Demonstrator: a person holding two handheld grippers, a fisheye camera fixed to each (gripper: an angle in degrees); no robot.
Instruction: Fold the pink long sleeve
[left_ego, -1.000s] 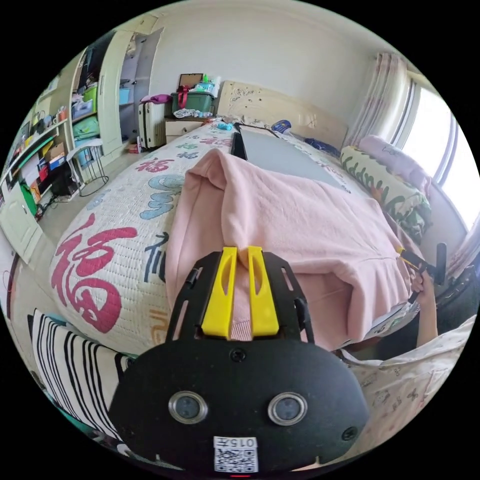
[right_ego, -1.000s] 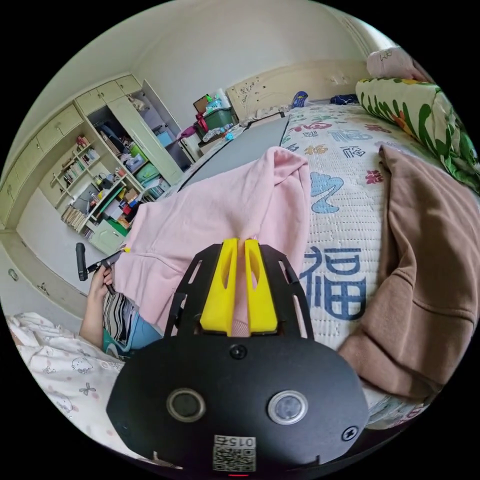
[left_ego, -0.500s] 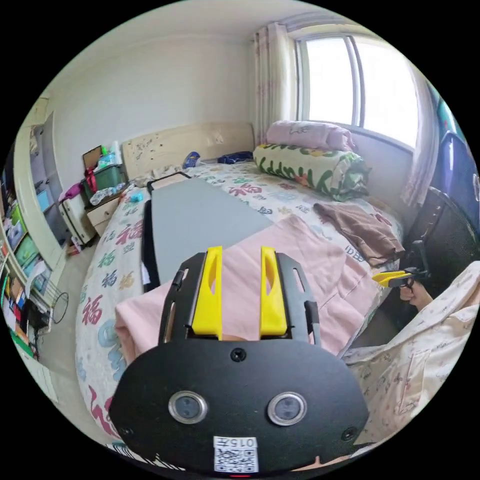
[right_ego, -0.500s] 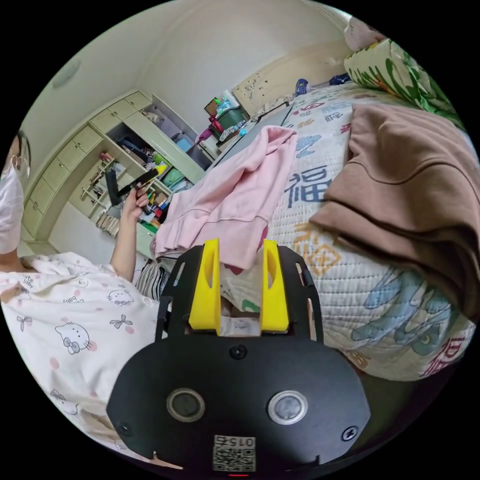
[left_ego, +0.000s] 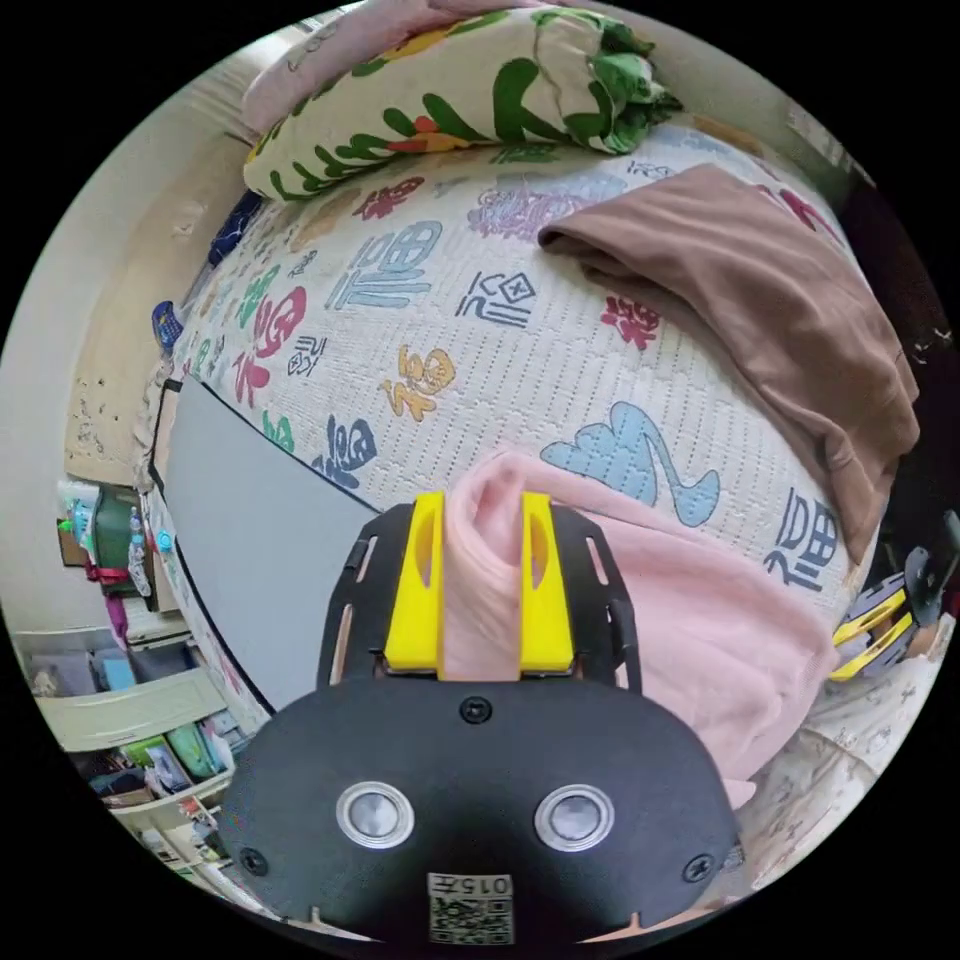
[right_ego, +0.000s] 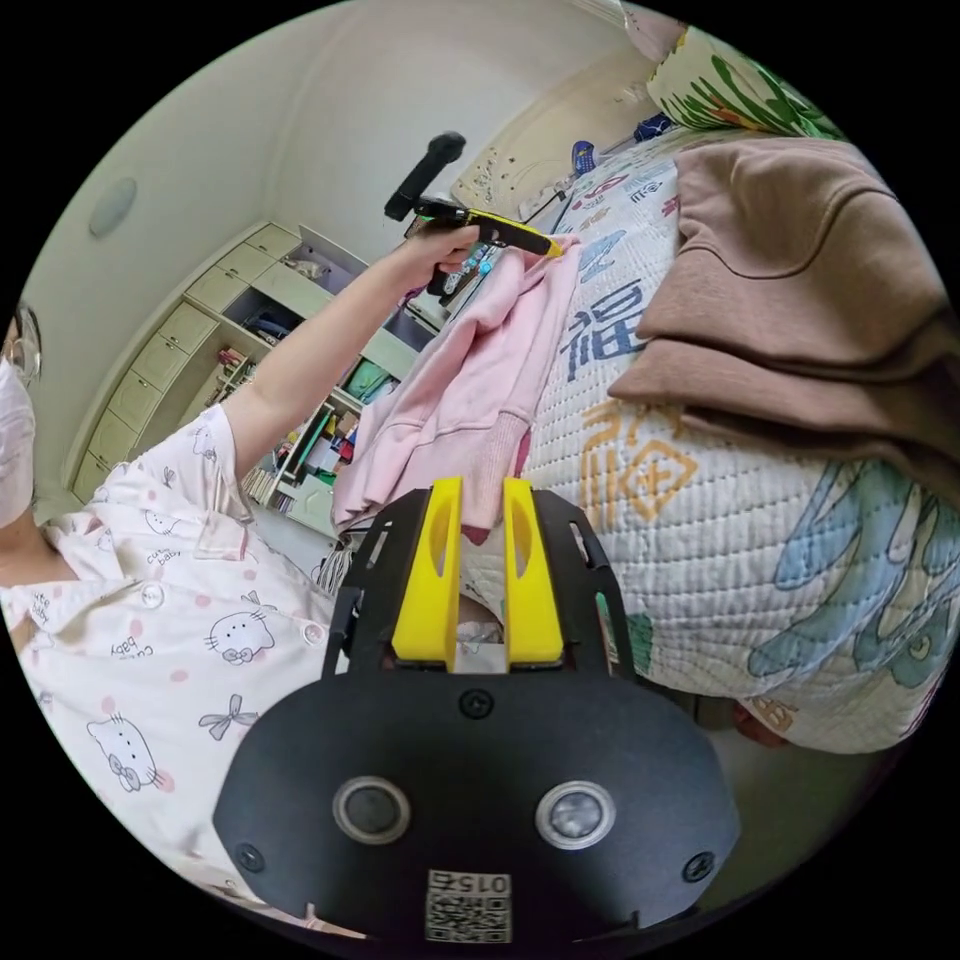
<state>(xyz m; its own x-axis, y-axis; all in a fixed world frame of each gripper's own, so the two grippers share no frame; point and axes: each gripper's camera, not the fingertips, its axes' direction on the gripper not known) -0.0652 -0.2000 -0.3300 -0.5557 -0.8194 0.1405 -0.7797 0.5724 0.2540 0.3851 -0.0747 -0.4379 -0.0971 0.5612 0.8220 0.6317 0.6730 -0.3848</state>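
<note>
— While the left gripper (left_ego: 483, 505) straddles a pink fold, jaws apart, where's the sleeve (right_ego: 470, 375)?
— On the quilt (left_ego: 440, 330), running toward one o'clock; right gripper (right_ego: 481, 490) parted below its cuff.

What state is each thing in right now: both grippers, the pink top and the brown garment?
left gripper: jaws apart, a bunch of pink cloth between them; a firm pinch cannot be told.
right gripper: jaws a little apart, by the pink cuff, holding nothing.
pink long sleeve: rumpled on the bed's edge, one end lifted at the left gripper, cuff hanging over the side.
brown garment: folded, lying on the quilt, untouched.
</note>
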